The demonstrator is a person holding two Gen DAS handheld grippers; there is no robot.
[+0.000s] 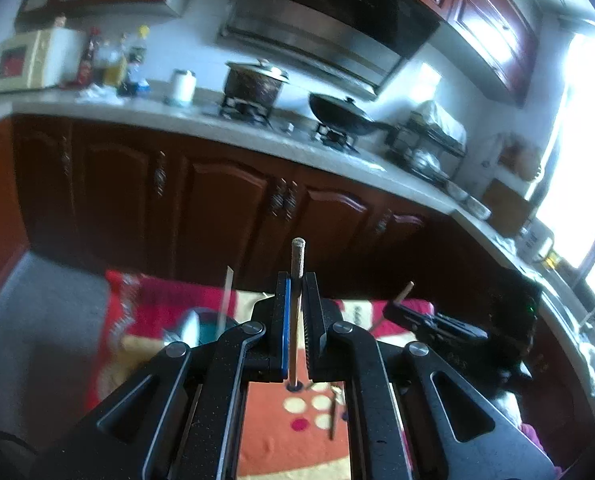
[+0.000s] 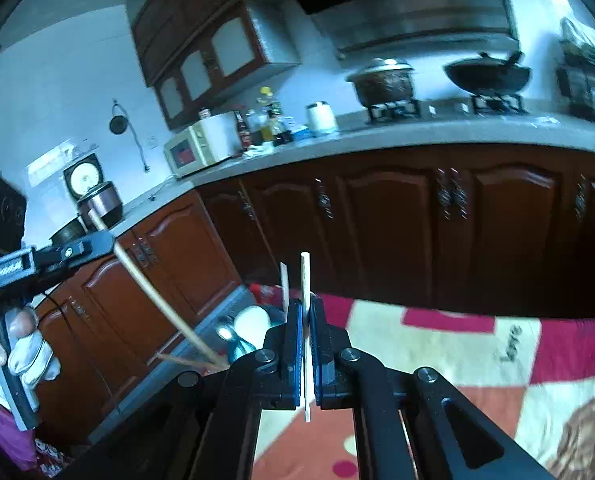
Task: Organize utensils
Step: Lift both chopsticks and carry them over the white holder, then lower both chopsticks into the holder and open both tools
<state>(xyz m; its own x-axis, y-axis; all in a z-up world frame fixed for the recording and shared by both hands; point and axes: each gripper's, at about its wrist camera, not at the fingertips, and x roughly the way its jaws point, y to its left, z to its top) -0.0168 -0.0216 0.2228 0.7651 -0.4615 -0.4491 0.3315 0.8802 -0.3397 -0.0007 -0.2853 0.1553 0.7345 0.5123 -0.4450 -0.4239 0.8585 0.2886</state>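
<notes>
My left gripper [image 1: 296,280] is shut on a thin chopstick [image 1: 298,258] that stands upright between its jaws, above a patterned red and cream cloth [image 1: 293,424]. My right gripper [image 2: 305,304] is shut on a pale chopstick [image 2: 305,276], also upright. In the right wrist view the left gripper [image 2: 93,242] shows at the far left with its long chopstick [image 2: 157,300] slanting down toward a teal holder [image 2: 237,350] that holds a spoon [image 2: 225,330]. The holder [image 1: 209,330] shows at left in the left wrist view. The right gripper [image 1: 395,308] shows there too.
Another utensil [image 1: 332,416] lies on the cloth under my left gripper. Dark wooden cabinets [image 2: 397,220] stand behind the table. The counter holds a pot [image 1: 253,82], a wok [image 1: 343,114], a microwave [image 2: 197,146] and bottles [image 1: 113,60].
</notes>
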